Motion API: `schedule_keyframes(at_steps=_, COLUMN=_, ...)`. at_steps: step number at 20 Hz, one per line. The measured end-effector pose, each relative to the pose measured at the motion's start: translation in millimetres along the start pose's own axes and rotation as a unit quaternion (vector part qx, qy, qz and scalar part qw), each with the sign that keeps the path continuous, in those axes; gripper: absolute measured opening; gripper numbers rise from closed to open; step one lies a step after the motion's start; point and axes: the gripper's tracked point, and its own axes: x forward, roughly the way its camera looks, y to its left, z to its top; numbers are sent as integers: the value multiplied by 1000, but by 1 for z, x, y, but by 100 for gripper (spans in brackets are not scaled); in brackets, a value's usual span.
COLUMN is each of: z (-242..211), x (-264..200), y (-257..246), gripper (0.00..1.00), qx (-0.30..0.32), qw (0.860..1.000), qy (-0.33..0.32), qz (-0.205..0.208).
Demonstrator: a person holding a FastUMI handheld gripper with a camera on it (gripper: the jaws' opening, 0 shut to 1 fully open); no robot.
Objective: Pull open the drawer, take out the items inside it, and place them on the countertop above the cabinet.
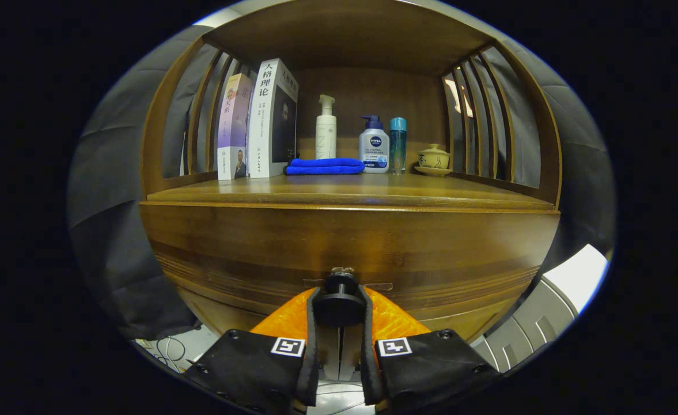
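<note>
Dim, warm light; fisheye-bowed edges

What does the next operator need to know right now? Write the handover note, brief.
Gripper: fingers closed on the drawer knob, one on each side.
Drawer: front looks flush with the cabinet, not yet pulled out; contents hidden.
Countertop: books, blue cloth, bottles and a lidded cup at the back; bare wood in front.
Done: knob gripped.
Left: pull open, lift items out, set them on the countertop.

Countertop (pixel 431 193): front strip bare from 10 to 2 o'clock of gripper (pixel 339 305), whose fingers clamp the drawer knob (pixel 339 283). Back row crowded: books (pixel 258 121) at 11, blue cloth (pixel 324 166), bottles (pixel 373 144) at 12, lidded cup (pixel 434 158) at 1. Slatted sides (pixel 488 115) close both flanks.
</note>
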Motion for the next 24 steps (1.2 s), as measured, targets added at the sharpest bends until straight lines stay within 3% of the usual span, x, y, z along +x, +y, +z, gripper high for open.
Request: schedule_keyframes(at_steps=24, z=-34, x=-103, y=0, gripper=32, qx=2, qw=1000, qy=-27, qz=16)
